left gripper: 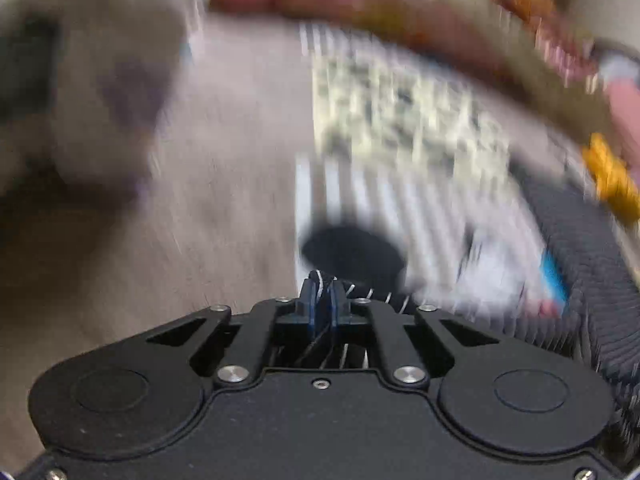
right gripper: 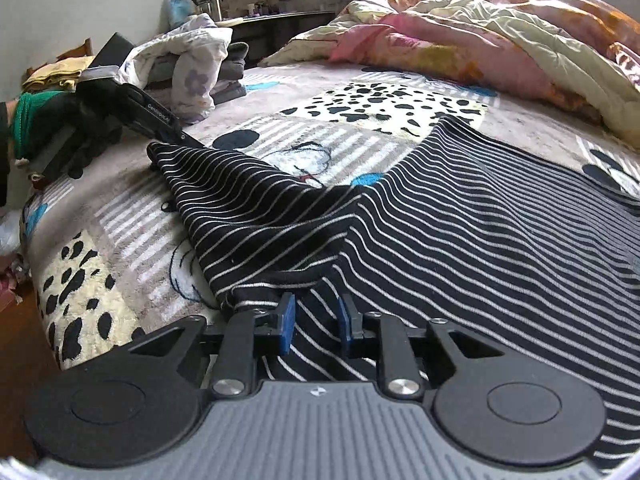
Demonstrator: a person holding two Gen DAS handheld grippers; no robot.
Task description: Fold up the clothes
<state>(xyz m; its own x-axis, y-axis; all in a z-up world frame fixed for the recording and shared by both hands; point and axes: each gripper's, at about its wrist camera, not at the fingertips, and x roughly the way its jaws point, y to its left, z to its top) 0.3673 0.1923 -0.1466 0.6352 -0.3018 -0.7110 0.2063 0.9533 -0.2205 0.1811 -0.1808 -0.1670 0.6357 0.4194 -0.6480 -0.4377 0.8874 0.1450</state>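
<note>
Right wrist view first: the black-and-white striped top (right gripper: 460,216) lies spread on the bed (right gripper: 132,216), filling the picture from 6 o'clock out to 3 o'clock, one sleeve stretched toward 10 o'clock. The right tongs (right gripper: 316,322) sit at 6 o'clock over the collar area, blue pads a modest gap apart, striped cloth between them, neither pad visibly pressing on it. At 10 o'clock the left tongs (right gripper: 182,138) meet the sleeve's end, carried by a hand in a black glove with a green cuff (right gripper: 52,132).

Left wrist view is badly smeared with motion, but the left tongs (left gripper: 325,300) are sharp: blue pads pinched nearly together on a fold of striped knit, thin white lines on black.

The bed cover looks plush, with grey stripes, cream patches with black spots and cartoon outlines. A folded pile (right gripper: 200,68) sits at 11 o'clock, a crumpled pink-and-yellow quilt (right gripper: 460,48) at 1 o'clock.
</note>
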